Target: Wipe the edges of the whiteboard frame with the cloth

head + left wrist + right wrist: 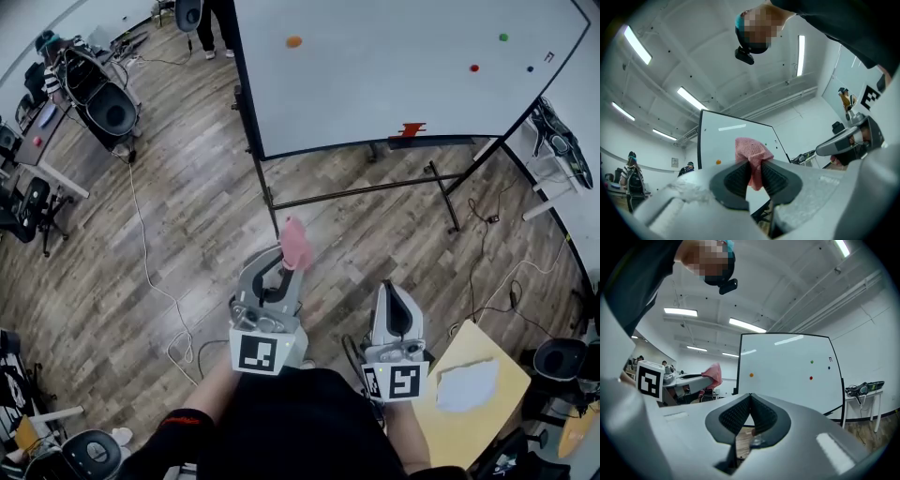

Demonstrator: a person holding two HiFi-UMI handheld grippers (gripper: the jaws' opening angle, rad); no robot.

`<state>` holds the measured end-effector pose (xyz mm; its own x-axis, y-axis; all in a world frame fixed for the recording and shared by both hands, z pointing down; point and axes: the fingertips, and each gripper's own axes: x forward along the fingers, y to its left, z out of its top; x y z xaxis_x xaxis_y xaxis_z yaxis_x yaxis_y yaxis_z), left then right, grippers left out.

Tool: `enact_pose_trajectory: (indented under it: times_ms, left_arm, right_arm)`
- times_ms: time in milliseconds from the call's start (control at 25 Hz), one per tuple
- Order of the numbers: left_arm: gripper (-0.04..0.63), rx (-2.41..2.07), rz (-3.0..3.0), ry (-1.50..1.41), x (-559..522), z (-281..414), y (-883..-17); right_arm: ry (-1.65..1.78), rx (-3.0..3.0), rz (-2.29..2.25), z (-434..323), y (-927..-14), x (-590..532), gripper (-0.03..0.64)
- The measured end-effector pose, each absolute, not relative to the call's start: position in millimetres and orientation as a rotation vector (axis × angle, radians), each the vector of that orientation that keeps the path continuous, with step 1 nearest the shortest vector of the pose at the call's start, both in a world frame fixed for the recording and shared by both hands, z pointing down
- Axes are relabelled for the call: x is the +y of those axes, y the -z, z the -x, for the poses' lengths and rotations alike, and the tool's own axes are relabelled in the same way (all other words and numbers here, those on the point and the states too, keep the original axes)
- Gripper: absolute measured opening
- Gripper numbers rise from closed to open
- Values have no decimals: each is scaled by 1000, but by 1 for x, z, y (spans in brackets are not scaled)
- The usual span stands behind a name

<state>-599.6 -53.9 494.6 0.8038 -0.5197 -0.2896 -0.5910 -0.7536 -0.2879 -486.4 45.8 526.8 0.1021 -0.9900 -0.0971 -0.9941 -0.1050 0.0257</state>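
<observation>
Ahead of you, across the wooden floor (187, 206), stands the whiteboard (403, 75), well apart from both tools. Your left gripper (284, 261) is clamped on the pink cloth (296, 242), which bunches up past the jaw tips. Your right gripper (394, 292) has its jaws pressed together on nothing.

The target is the dark frame (375, 143). Its bottom rail runs left to right across your path. Its left upright meets that rail at the corner most nearly in line with the cloth-bearing left gripper, so that tool is judged the better placed to begin.

Only the head view shows the floor to be crossed and the stand (375, 187) under the rail. Only the left gripper view confirms the cloth (752, 152) pinched between the pads, with the board's upper edge behind it. Only the right gripper view shows that gripper's pads meeting empty, with the board (787, 371) nearly face-on beyond them.
</observation>
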Motion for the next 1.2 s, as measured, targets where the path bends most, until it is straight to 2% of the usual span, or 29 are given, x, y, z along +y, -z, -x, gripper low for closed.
enact_pose_trajectory:
  times_ms: [640,1200]
  left_arm:
    - [50,916,2590,-317,-175,575,-461]
    - [49,1119,2464,-313,-256,505,-417]
  right_arm:
    - [-214,2066,2227,446,-493,-86,2]
    - [-228,2257,2009,359,-460,-198,2]
